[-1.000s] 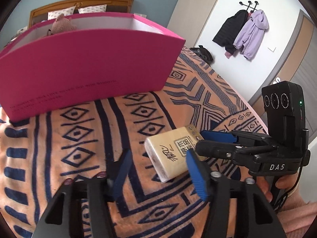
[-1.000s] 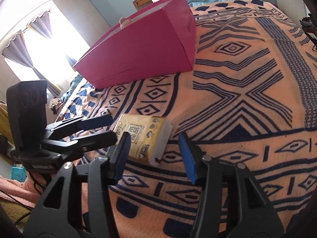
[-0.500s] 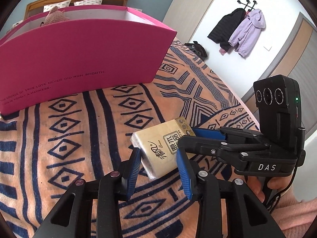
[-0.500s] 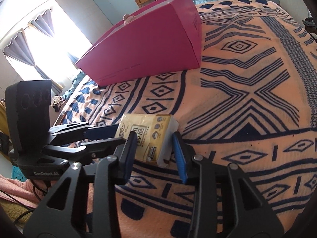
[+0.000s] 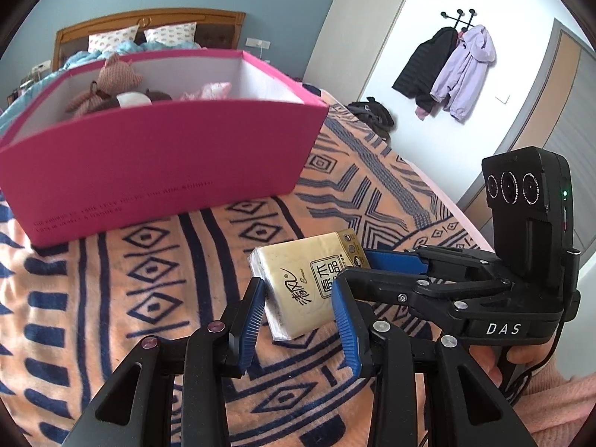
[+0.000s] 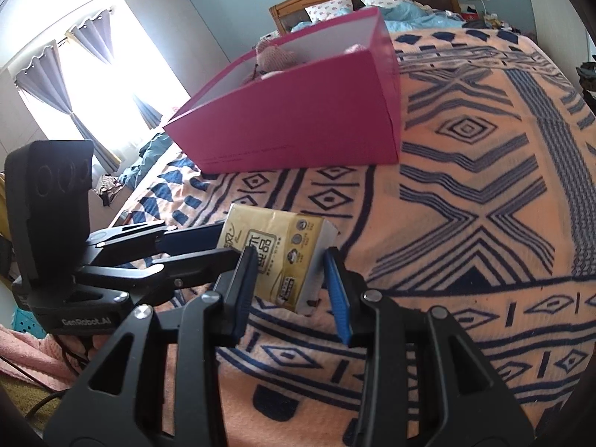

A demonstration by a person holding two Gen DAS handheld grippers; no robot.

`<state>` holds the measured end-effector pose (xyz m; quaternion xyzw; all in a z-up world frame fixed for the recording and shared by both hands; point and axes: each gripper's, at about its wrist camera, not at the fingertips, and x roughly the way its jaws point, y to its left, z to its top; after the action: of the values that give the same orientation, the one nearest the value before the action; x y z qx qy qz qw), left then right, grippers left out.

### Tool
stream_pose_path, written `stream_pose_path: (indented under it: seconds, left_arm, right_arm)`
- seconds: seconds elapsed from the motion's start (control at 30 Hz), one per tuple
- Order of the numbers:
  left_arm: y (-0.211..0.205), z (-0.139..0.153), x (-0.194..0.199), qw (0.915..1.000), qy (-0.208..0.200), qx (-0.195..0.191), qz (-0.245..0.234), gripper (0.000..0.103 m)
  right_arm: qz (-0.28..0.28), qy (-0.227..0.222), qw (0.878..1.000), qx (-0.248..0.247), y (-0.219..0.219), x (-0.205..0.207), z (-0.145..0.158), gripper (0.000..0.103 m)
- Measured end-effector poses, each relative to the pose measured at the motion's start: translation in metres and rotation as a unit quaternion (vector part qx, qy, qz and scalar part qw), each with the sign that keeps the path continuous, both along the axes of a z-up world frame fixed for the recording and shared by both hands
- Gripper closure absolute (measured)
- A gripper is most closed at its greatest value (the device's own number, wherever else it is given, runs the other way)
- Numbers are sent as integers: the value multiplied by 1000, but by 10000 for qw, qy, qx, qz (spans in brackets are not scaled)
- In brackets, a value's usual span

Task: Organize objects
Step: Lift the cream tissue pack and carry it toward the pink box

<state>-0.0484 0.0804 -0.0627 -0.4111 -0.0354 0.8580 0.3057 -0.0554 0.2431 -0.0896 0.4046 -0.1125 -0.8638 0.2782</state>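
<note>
A yellow tissue pack (image 5: 309, 285) is held above the patterned bed blanket (image 5: 149, 298). My left gripper (image 5: 298, 316) is shut on its near end. My right gripper (image 6: 290, 283) is shut on its other end, and shows in the left wrist view (image 5: 357, 272) coming in from the right. The pack also shows in the right wrist view (image 6: 279, 257). A pink open box (image 5: 160, 164) stands further up the bed, with soft toys (image 5: 111, 85) inside; it also shows in the right wrist view (image 6: 298, 123).
The wooden headboard (image 5: 149, 22) and pillows are behind the box. Coats (image 5: 447, 70) hang on the right wall by a door. A window with curtains (image 6: 74, 85) lies left of the bed.
Both grippers closed on the tissue pack and lifted it off the blanket. The box interior has come into view from higher up.
</note>
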Motion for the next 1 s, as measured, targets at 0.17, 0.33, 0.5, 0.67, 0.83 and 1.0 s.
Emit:
stream_pose_path:
  seconds: [0.17,0.33,0.5,0.67,0.83,1.0]
  left_arm:
    - [-2,7,1,9999,154,-33,68,66]
    - [-5,11,1,9997,229,-29,96,66]
    - [-7,17,0,9995,304,-6,119,66]
    - [-9,24,0,9991,405,34,155,66]
    - [-13,27,-3,9987,480,56,179,66]
    - [-13,30,-3,9982,570,51,179,66]
  right_arm:
    - [44,80,10000,-11,-4,-2,6,63]
    - [67,141,9999,19,-7,-2,11,63]
    - [80,255,9996,74,-10,-3,19,63]
    - [106,359,9993,75,-12,-4,26,63]
    - [129,440,9989,76,-15,-6,32,63]
    - [136,489,9987,86,-16,-7,35,63]
